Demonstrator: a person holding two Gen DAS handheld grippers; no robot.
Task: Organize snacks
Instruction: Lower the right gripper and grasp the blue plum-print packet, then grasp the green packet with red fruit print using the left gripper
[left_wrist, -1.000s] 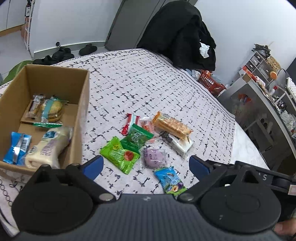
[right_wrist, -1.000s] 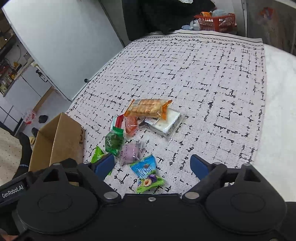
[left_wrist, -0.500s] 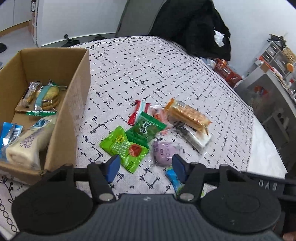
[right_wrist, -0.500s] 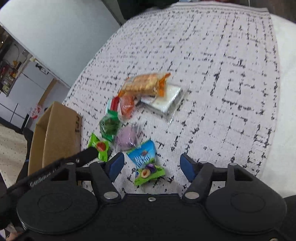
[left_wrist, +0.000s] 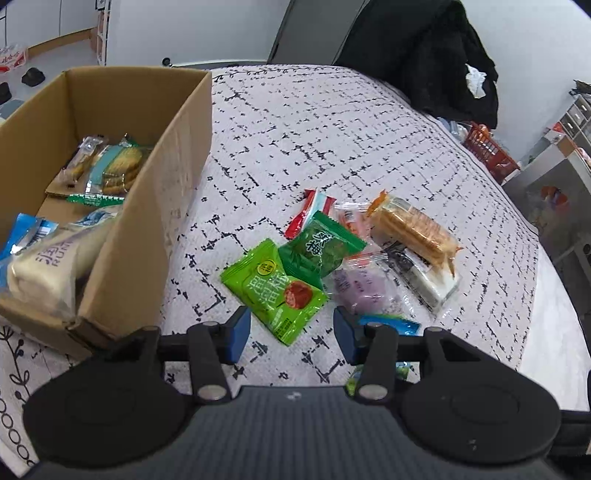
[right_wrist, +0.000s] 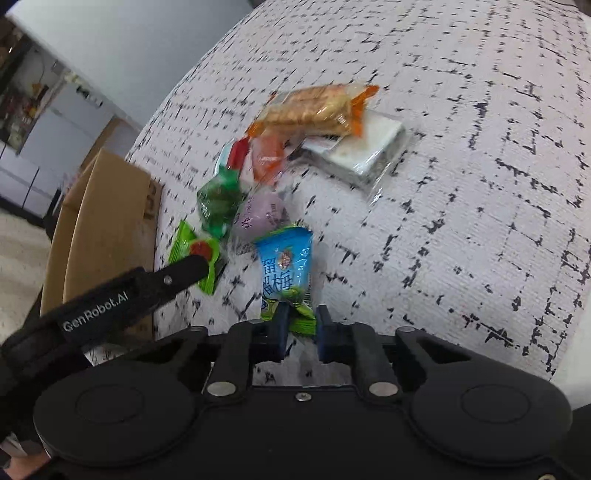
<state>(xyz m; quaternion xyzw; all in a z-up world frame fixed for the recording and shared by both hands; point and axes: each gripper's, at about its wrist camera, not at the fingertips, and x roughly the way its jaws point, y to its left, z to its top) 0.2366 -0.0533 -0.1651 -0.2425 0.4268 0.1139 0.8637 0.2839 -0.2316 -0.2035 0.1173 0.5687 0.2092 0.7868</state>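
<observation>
Snacks (left_wrist: 332, 254) lie beside the box (left_wrist: 155, 206); right gripper (right_wrist: 299, 325) pinches only the blue pack's (right_wrist: 286, 266) crimped end, so it may slip; left gripper (left_wrist: 288, 332) gapes around the green pack (left_wrist: 275, 291).

Patterned bed cover (left_wrist: 332, 122), cardboard box (left_wrist: 147, 206), loose snack packets (left_wrist: 332, 258)

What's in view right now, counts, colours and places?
Brown cardboard box: 1, left on bedspread, several snacks inside.
Light green packet: 1, nearest box.
Dark green packet: 1, overlapping it.
Red-white stick: 1, behind.
Purple bun pack: 1, centre.
Orange cracker pack: 1, atop clear white pack.
Blue-green plum packet: 1, nearest.
Left gripper: open, over light green packet.
Right gripper: shut on plum packet.
</observation>
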